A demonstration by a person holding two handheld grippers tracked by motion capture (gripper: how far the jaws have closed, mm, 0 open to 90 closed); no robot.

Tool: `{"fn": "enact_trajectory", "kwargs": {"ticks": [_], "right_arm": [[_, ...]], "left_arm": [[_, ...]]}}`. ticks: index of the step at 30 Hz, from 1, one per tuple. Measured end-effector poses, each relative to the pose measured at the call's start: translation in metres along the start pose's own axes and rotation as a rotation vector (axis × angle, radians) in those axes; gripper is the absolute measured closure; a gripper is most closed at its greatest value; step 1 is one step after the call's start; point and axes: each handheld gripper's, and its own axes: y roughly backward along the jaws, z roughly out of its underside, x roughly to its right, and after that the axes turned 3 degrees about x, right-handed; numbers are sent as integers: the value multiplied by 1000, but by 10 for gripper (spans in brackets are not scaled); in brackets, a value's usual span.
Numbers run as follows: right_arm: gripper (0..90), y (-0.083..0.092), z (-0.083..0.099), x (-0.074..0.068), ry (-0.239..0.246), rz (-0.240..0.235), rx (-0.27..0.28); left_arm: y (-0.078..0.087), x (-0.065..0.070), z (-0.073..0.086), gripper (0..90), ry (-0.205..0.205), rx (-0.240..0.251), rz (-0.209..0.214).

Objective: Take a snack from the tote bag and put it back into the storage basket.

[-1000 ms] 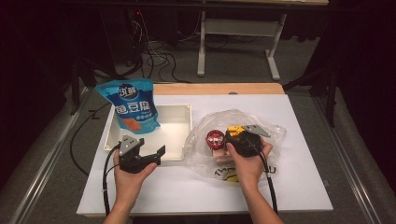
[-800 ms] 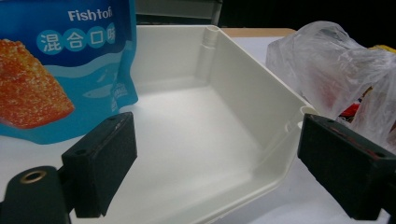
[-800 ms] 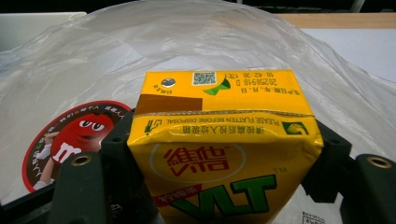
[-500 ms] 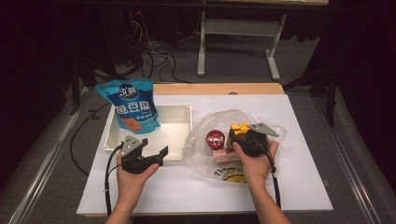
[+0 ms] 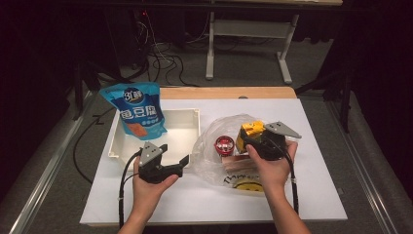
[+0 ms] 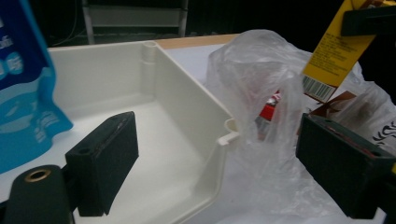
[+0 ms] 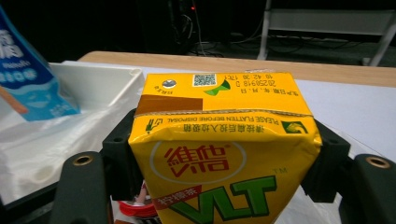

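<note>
My right gripper is shut on a yellow drink carton, held upright just above a crumpled clear plastic bag. In the right gripper view the carton stands between the two pads, which press on its sides. A red can lies inside the bag, below the carton. My left gripper is open with nothing in it, level with the front right corner of the white tray. In the left gripper view its pads frame the tray corner and the bag.
A blue snack pouch leans upright in the tray's left part. The bag also holds a brown packet and a yellow item. A wooden strip runs along the white table's far edge.
My right gripper has risen with the yellow carton, lifting it out of the bag. My left gripper has shifted a little to the right, toward the bag.
</note>
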Motion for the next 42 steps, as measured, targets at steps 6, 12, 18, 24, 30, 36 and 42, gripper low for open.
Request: {"fn": "enact_trajectory", "kwargs": {"ticks": [6,12,18,24,30,36,42], "right_arm": [[302,8,-7,-3,5,-37,6],[302,16,-9,-11,8,-72,-2],[302,22,-10,-15,21,-99,-1],[301,27,-9,-20,32,-119,-4],[301,30,-6,-24,39,-138,-13],[301,34,-4,-28,40,-162,-22],[301,36,-3,-31,41,-186,-23]], "left_arm": [[-7,22,7,139,3,-15,53],[-16,49,19,144,-13,-42,116],[-25,69,31,150,-29,-64,161],[-32,86,47,152,-60,-86,194],[-40,99,55,153,-96,-100,221],[-56,102,67,157,-125,-133,218],[-64,103,74,237,-121,-150,230]]}}
